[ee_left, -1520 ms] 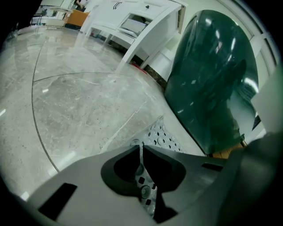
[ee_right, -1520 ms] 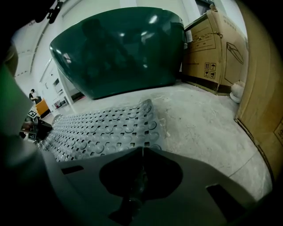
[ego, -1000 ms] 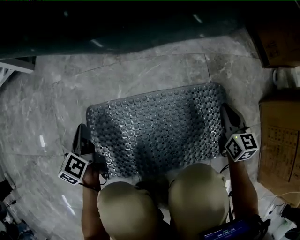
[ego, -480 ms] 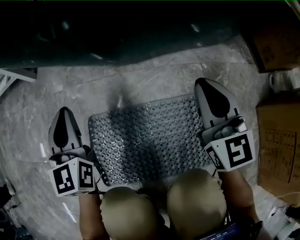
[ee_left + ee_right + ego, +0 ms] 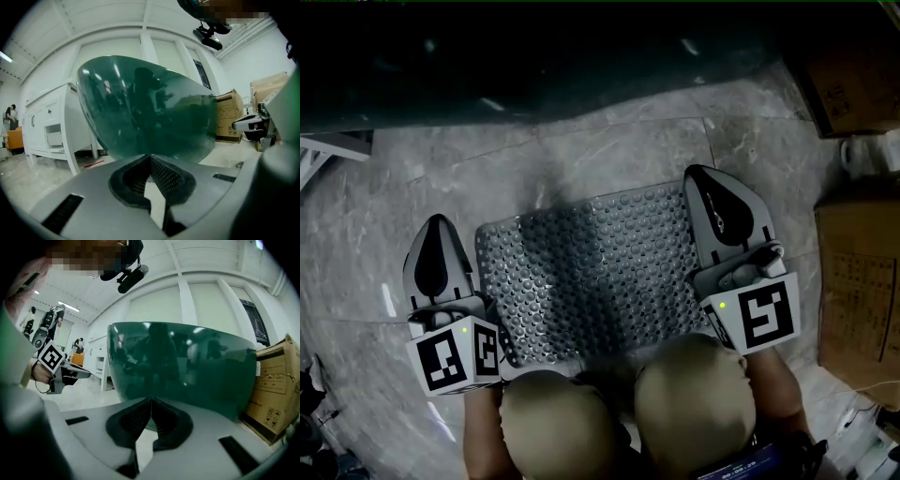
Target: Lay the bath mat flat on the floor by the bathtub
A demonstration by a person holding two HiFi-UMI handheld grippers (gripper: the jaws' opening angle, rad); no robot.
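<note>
Head view: the bath mat (image 5: pixel 591 272) lies spread on the grey floor (image 5: pixel 394 187) at frame centre, just below the dark bathtub (image 5: pixel 534 47). The left gripper (image 5: pixel 438 225) and right gripper (image 5: pixel 701 183) flank its sides, lifted clear, probably because the mat is already placed.

Left gripper view: the pads (image 5: pixel 165 176) are pressed together on nothing and aim at the tub.

Right gripper view: likewise closed, empty.

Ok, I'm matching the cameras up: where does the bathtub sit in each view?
Head view: bathtub, a dark band across the top.
Left gripper view: bathtub, big and green, in the centre.
Right gripper view: bathtub, in the centre, spreading right.
Shared landmark: cardboard boxes just right of the tub in every view.
</note>
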